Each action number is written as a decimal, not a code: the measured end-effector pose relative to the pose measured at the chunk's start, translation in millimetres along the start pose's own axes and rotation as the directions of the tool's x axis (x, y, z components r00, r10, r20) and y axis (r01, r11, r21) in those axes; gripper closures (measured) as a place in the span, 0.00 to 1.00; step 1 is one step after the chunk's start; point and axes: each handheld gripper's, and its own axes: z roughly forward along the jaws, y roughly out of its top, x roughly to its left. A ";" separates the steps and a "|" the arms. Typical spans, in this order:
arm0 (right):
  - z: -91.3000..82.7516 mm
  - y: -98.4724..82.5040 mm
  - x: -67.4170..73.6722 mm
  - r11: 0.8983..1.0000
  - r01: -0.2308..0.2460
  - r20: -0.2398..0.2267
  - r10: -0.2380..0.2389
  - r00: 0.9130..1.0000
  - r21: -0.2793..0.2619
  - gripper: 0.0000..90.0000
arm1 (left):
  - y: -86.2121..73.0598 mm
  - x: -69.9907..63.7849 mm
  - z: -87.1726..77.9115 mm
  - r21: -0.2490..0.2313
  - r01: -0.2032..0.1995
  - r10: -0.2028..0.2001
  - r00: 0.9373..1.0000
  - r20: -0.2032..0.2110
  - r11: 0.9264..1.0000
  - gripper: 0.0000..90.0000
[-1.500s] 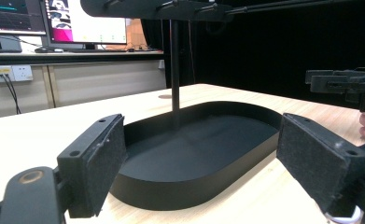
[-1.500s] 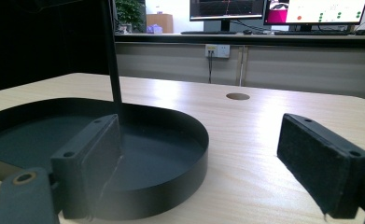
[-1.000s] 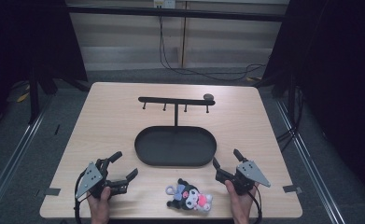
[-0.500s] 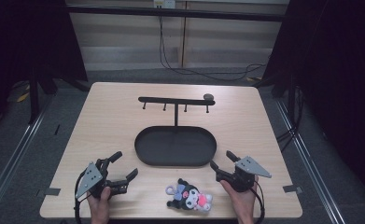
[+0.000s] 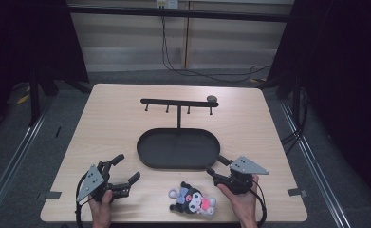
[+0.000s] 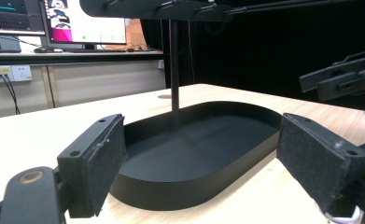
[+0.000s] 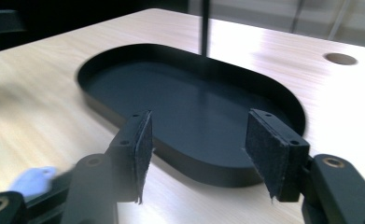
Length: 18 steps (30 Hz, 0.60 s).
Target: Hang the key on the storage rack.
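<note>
My right gripper [image 5: 219, 169] hangs at black tray [image 5: 178, 148] front rim, fingers just been closing, half-parted, nothing between. Plush toy [image 5: 192, 199] lies on tabletop [image 5: 107, 123] just left of it, apparently untouched. Left gripper [image 5: 124, 170] fingers spread wide, empty.

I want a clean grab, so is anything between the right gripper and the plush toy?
Nothing visible. The plush toy lies on bare table just left of the right gripper, whose open jaws have been closing on nothing.
</note>
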 end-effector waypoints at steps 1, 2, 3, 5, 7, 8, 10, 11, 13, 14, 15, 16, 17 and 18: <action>0.0 2.3 2.6 1.000 0.012 -0.014 -0.012 1.000 0.007 0.54 | 0.0 0.0 0.0 0.000 0.000 0.000 1.000 0.000 1.000 0.17; 1.0 4.3 5.2 1.000 0.026 -0.037 -0.026 0.999 0.012 0.55 | 0.0 0.0 0.0 0.000 0.001 -0.001 1.000 0.000 1.000 0.17; 2.1 6.2 7.9 0.999 0.026 -0.052 -0.025 0.998 0.023 0.54 | 0.0 0.0 0.1 -0.001 0.000 0.000 1.000 0.001 1.000 0.17; 3.4 7.9 10.3 0.999 0.026 -0.064 -0.024 0.998 0.034 0.54 | 0.0 0.0 0.1 -0.001 0.001 -0.001 1.000 0.001 1.000 0.17; 6.5 11.9 14.8 0.998 0.036 -0.086 -0.031 0.996 0.054 0.55 | 0.0 0.0 0.1 -0.001 0.000 0.000 1.000 0.001 1.000 0.17; 8.2 15.4 16.9 0.996 0.040 -0.113 -0.031 0.993 0.078 0.56 | 0.0 0.0 0.1 -0.001 0.001 -0.001 1.000 0.001 1.000 0.17; 9.5 20.3 19.1 0.995 0.033 -0.152 -0.018 0.988 0.096 0.56 | 0.0 0.0 0.0 0.000 0.001 -0.001 1.000 0.001 1.000 0.17; 9.5 20.3 19.1 0.995 0.033 -0.152 -0.018 0.988 0.096 0.56 | 0.0 0.0 0.0 0.000 0.001 -0.001 1.000 0.001 1.000 0.17; 11.8 25.6 19.6 0.991 0.035 -0.181 -0.011 0.983 0.132 0.56 | 0.0 0.0 0.1 -0.001 0.001 -0.001 1.000 0.001 1.000 0.17; 14.3 30.0 20.0 0.985 0.042 -0.198 -0.008 0.980 0.165 0.56 | 0.0 0.0 0.0 0.000 0.001 -0.001 1.000 0.000 1.000 0.17; 14.3 30.0 20.0 0.985 0.042 -0.198 -0.008 0.980 0.165 0.56 | 0.0 0.0 0.0 0.000 0.001 -0.001 1.000 0.000 1.000 0.17; 15.6 32.7 20.6 0.982 0.047 -0.207 -0.008 0.978 0.185 0.56 | 0.0 0.0 0.1 -0.001 0.001 -0.001 1.000 0.002 1.000 0.17; 18.3 38.3 22.9 0.974 0.064 -0.229 -0.012 0.973 0.219 0.56 | 0.0 0.0 0.1 -0.001 0.000 0.000 1.000 0.001 1.000 0.17; 19.2 40.0 23.6 0.971 0.070 -0.234 -0.016 0.972 0.227 0.56 | 0.0 0.0 0.1 -0.001 0.001 -0.001 1.000 0.002 1.000 0.17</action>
